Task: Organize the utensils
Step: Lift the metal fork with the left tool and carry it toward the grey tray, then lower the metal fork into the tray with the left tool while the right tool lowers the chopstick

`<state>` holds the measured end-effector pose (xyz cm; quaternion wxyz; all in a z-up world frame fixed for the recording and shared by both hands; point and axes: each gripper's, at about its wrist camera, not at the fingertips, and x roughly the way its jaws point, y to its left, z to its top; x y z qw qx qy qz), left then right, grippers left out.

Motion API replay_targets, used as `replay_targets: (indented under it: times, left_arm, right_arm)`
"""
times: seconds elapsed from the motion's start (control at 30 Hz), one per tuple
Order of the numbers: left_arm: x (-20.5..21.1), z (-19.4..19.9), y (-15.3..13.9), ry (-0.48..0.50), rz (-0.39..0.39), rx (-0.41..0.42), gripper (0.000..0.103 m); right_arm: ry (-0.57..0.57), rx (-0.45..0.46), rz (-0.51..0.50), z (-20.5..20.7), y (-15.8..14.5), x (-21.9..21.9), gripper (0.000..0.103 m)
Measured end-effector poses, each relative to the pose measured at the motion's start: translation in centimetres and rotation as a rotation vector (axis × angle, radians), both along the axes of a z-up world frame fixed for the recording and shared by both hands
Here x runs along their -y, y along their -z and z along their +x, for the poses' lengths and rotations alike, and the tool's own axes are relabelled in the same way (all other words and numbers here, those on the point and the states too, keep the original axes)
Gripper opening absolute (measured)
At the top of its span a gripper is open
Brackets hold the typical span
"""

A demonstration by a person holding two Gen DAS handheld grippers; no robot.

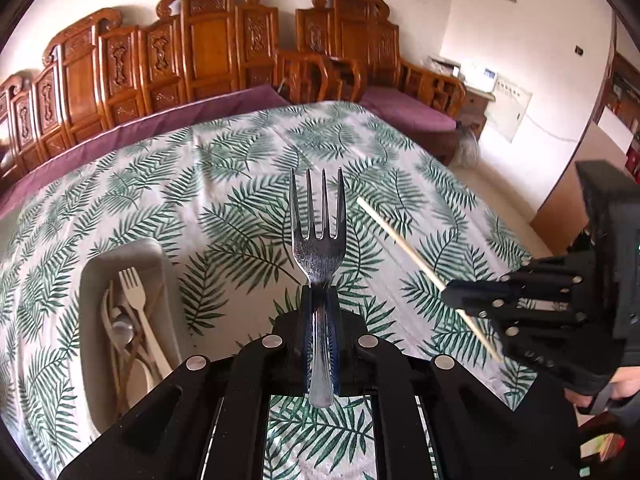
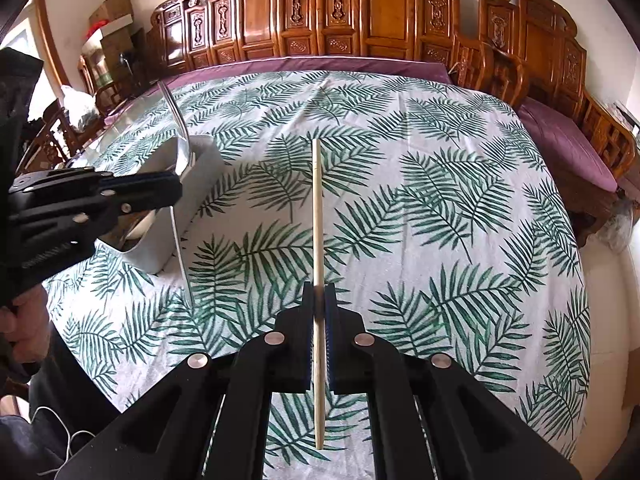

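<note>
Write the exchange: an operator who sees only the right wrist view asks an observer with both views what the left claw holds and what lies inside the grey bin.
Operator: The left claw grips something I see only edge-on, as a thin curved strip. What is it?
Observer: A metal fork with four tines, clamped by its handle.
Operator: The grey bin shows me mostly its outer wall. What's inside?
Observer: A pale fork lying lengthwise, with a metal spoon beside it among other utensils.
</note>
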<state>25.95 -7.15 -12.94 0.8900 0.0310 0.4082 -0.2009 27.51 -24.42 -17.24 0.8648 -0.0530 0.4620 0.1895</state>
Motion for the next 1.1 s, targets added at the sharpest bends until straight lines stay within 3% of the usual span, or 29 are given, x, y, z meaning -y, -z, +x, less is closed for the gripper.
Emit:
replay_targets:
  times: [0.5,0.77,1.1]
  left_arm:
    - [-8.8,-0.4,-3.1,-0.134,0.011,0.03,0.006]
    - [-13.2,1.1,-1.7,-0.207,0.051,-0.023,0.006]
    - [-14.7,4.4,4.2,-0.231,0.109,-0.167,0.006]
  right_arm:
    - [-0.087,0.03,0.051,1.2,-1.8,-6.6,0.006]
    - [-0.155,0.034,0.066,1.6,-2.5,-11.2,0.006]
    - [-0.173,0.016,0.075,2.4,-2.3,-14.8,0.006]
